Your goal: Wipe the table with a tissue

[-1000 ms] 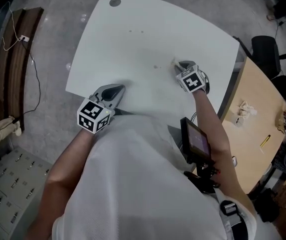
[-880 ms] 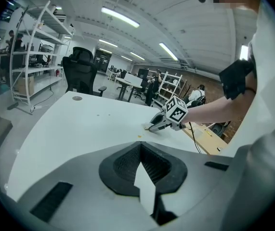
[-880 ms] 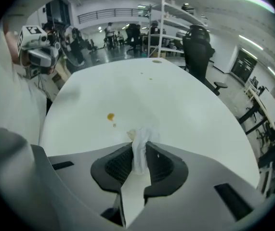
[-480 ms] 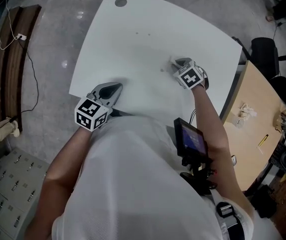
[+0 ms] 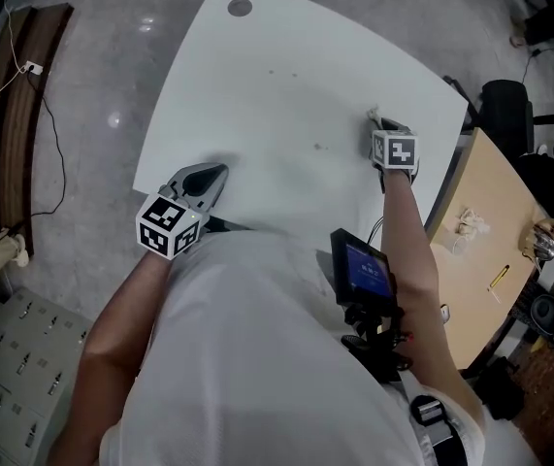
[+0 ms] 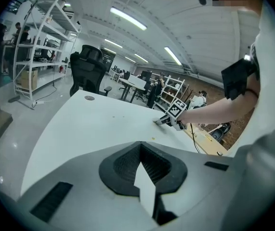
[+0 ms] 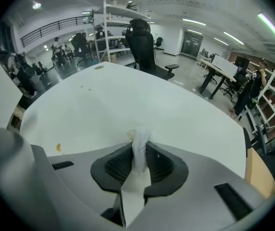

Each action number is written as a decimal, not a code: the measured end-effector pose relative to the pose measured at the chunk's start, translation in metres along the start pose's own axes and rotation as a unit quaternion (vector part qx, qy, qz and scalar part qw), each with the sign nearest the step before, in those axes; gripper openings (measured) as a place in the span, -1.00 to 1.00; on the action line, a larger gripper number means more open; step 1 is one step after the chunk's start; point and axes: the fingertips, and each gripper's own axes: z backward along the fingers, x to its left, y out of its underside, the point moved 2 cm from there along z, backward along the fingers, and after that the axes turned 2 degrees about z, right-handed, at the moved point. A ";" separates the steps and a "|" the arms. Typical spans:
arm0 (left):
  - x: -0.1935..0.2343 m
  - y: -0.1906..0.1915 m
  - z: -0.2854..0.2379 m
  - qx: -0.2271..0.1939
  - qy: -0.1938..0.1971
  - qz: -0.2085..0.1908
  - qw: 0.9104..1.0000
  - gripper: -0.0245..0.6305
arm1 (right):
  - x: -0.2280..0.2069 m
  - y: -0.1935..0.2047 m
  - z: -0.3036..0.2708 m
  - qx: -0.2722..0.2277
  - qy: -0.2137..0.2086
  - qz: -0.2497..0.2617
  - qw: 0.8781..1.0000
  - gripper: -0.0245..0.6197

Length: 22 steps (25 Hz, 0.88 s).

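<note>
Each gripper carries one cube of black-and-white square markers. Your right gripper (image 5: 380, 122) is clamped on the single tissue (image 7: 140, 146), which sticks out past its tips just above the tabletop (image 5: 257, 85), close to the right edge. Your left gripper (image 5: 213, 174) sits at the near edge, jaws drawn together with nothing between them. Three small specks (image 5: 317, 147) and one round grommet hole (image 5: 240, 8) mark the white surface; the broad stretch between both grippers and the far corner lies open.
</note>
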 end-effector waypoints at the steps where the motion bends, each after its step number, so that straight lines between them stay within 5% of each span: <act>1: 0.002 0.000 0.001 -0.001 0.000 0.002 1.000 -0.91 | 0.002 -0.001 0.000 0.003 0.008 0.001 1.000 -0.71; 5: 0.011 -0.002 0.003 0.000 0.001 0.005 1.000 -0.91 | 0.031 -0.013 -0.006 0.005 0.006 0.027 1.000 -0.71; 10: 0.019 -0.008 0.003 -0.006 0.003 0.007 1.000 -0.91 | 0.114 -0.039 -0.011 -0.004 -0.053 0.139 0.989 -0.71; 15: 0.022 -0.007 0.002 -0.006 0.013 0.007 1.000 -0.91 | 0.183 -0.045 -0.003 -0.012 -0.182 0.214 0.960 -0.71; 18: 0.025 -0.008 0.003 -0.011 0.019 0.009 1.000 -0.91 | 0.186 -0.045 0.007 -0.021 -0.203 0.206 0.957 -0.71; 22: 0.029 -0.007 0.006 -0.015 0.028 0.010 0.999 -0.91 | 0.145 -0.056 0.013 -0.041 -0.172 0.122 0.977 -0.71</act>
